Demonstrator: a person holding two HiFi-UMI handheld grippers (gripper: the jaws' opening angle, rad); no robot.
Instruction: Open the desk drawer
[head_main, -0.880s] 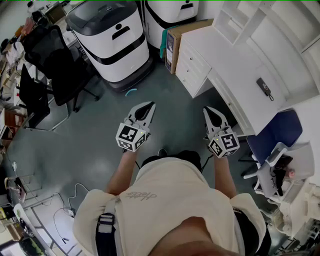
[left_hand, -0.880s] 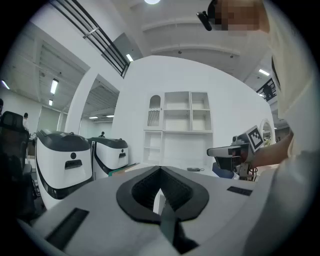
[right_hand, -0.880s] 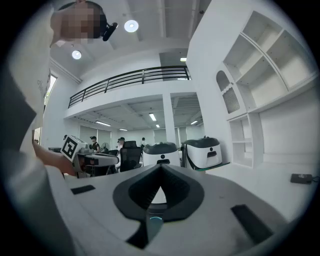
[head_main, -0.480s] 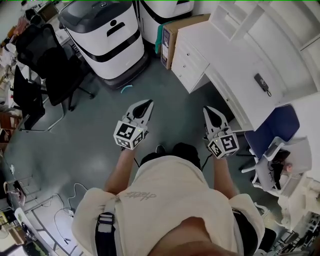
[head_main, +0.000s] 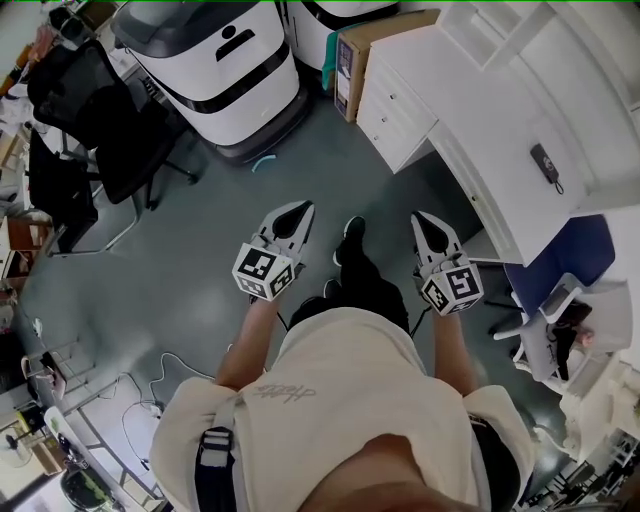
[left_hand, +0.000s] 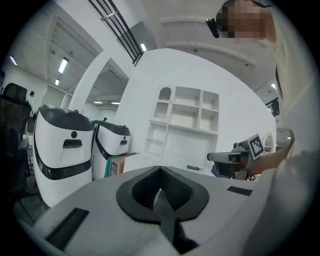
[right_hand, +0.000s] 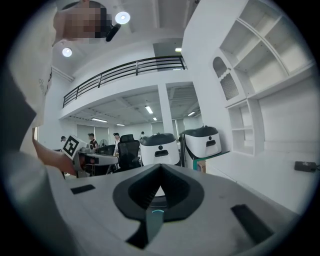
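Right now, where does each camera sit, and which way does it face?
Head view: on the person's head, facing steeply down at floor, white desk, left tool, right tool; shirt and forearms show.
Left gripper view: on the left tool, along its shut jaws toward the desk's shelves; shirt at right.
Right gripper view: on the right tool, along its shut jaws toward two white machines; forearm at left.
Shared: both gripper views show those machines.
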